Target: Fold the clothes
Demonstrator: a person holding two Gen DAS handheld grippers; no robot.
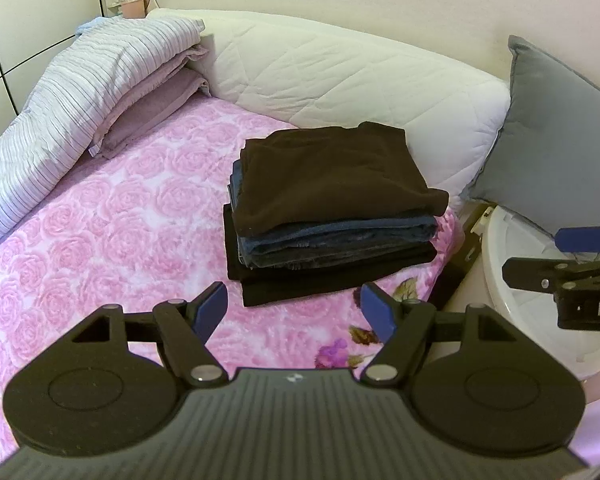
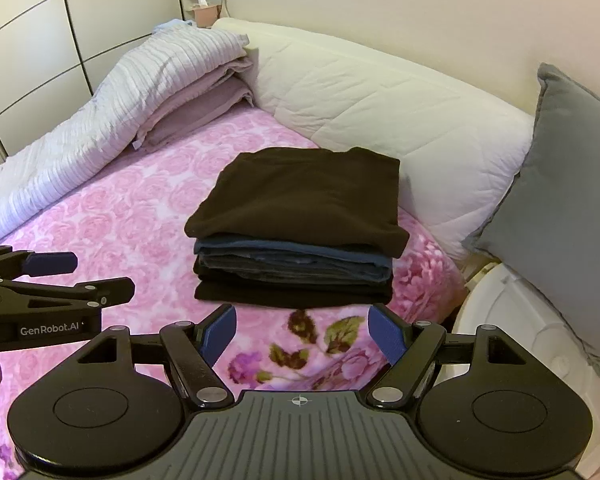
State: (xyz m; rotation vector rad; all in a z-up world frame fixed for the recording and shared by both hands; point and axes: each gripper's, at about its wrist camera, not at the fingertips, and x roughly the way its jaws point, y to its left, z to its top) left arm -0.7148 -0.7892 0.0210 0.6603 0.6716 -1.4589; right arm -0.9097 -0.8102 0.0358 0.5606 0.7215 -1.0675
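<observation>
We locate the stack of folded dark clothes (image 2: 296, 236), a brown-black top garment over blue denim and black layers, resting on the pink rose-patterned bedspread (image 1: 100, 216) near the bed's right-hand edge. Behind it stands the white quilted cushion (image 1: 340, 72), and the grey square pillow (image 2: 560, 208) leans to its right. A folded striped lilac duvet (image 1: 60, 108) lies well apart at the left.

The stack sits ahead of and beyond both tools, with its long axis running across the view. We judge the right tool (image 2: 302, 336) nearer, since the stack lies almost directly ahead of it; from the left tool (image 1: 296, 312) it lies ahead and slightly right.

Both tools stand with fingers apart and nothing between them. No unfolded garment is visible, so we judge the folding complete or nearly so.
</observation>
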